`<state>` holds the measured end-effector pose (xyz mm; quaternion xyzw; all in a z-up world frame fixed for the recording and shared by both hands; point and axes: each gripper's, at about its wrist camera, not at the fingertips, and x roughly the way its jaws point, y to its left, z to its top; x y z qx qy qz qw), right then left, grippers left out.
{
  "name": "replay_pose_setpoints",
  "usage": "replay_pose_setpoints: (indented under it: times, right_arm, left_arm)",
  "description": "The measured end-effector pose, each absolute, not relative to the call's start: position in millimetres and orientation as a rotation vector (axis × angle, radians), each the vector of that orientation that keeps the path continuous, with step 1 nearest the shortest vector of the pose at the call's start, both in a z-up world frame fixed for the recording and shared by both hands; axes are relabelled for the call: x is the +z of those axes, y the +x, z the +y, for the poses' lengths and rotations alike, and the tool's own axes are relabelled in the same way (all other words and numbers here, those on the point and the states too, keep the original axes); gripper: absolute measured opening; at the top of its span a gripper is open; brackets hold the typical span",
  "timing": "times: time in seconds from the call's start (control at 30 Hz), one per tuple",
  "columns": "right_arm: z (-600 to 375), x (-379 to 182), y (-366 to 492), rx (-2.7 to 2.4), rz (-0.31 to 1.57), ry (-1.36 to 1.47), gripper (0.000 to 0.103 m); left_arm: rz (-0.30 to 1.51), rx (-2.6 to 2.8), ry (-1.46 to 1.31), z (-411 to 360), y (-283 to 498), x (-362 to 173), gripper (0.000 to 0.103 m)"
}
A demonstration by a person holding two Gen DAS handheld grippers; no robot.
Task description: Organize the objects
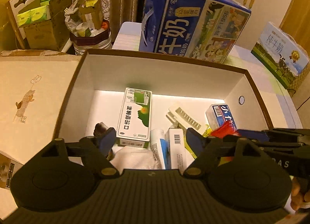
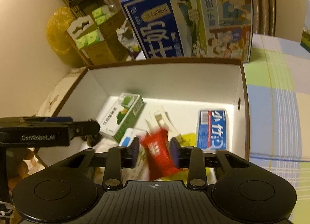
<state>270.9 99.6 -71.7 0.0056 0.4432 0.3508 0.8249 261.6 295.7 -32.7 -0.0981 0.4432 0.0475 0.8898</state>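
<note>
Red packet (image 2: 159,152) sits between my right gripper (image 2: 155,151) fingers, narrowed around it, above the open box (image 2: 164,80); blurred, so firm contact uncertain. Already in the box: green carton (image 1: 135,115), blue pack (image 2: 212,130), white clip (image 1: 184,117), tube (image 1: 158,146). Left gripper (image 1: 149,139) fingers wide, holding nothing. Judgement: mostly sorted; packet not yet placed.
</note>
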Motion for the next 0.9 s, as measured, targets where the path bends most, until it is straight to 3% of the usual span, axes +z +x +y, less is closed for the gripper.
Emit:
replay_pose_setpoints:
  times: [0.03, 0.1, 0.37, 0.9]
  right_arm:
    - [100, -70, 270, 0.747, 0.929, 0.013, 0.049]
    - [100, -67, 268, 0.740, 0.909, 0.020, 0.052]
    - [89, -54, 257, 0.717, 0.899, 0.015, 0.053]
    - [2, -24, 192, 0.686, 0.906, 0.007, 0.057]
  left_arm:
    - [0.920, 0.100, -0.204, 297, 260, -32, 0.080]
    - [0.916, 0.104, -0.198, 299, 256, -30, 0.083]
    - [0.885, 0.123, -0.196, 299, 236, -20, 0.097]
    - [0.838, 0.117, -0.190, 245, 170, 1, 0.102]
